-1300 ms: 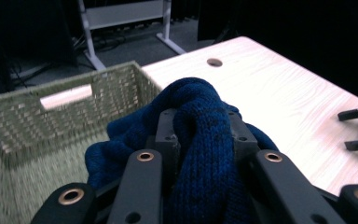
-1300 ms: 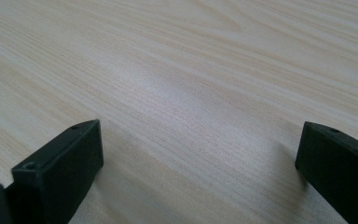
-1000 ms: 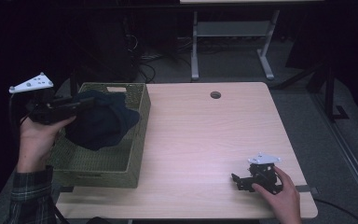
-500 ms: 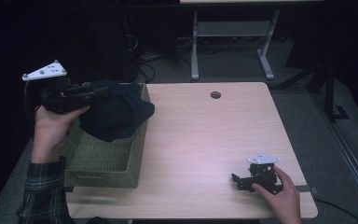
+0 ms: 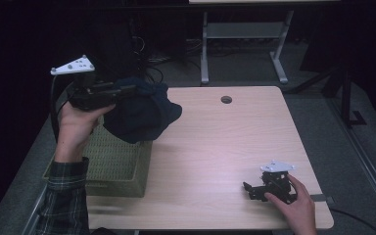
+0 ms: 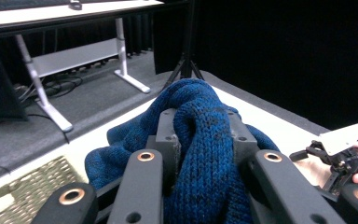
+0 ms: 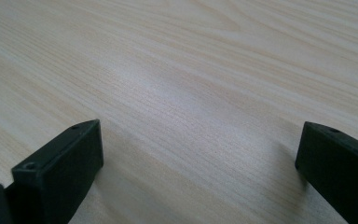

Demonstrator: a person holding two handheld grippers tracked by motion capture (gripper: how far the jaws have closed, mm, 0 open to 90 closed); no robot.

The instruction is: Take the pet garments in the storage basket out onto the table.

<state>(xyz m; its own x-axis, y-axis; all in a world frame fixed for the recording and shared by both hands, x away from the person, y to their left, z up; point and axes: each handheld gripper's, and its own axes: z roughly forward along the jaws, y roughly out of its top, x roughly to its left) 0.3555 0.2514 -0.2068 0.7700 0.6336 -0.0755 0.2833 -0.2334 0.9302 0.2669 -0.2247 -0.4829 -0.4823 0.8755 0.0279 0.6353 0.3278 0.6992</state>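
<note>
From the high view, the left gripper (image 5: 127,93) is held up over the far left corner of the pale wood-grain table (image 5: 215,147), its jaws clamped on a bunched dark blue knitted garment (image 5: 142,115). The garment hangs clear of the olive-green woven basket (image 5: 115,164) that sits at the table's left edge, its lower folds just above the basket's far rim. The right gripper (image 5: 250,191) rests on the table near the front right corner, well apart from the garment, with a hand on it. The step in hand looks like lifting the garment out of the basket; the next move probably calls for carrying it over the bare tabletop and lowering it there before letting go.

In the left gripper view, thick blue knit bulges between and over the jaws, which pinch it firmly. The basket's weave (image 6: 37,182) shows below left, and the right gripper (image 6: 340,161) lies farther off on the table.

In the right gripper view, the two black jaws stand wide apart with nothing between them, low over bare wood grain.

Around the table the room is dark, with grey floor, cables and a white-legged desk frame (image 5: 240,44) behind.
</note>
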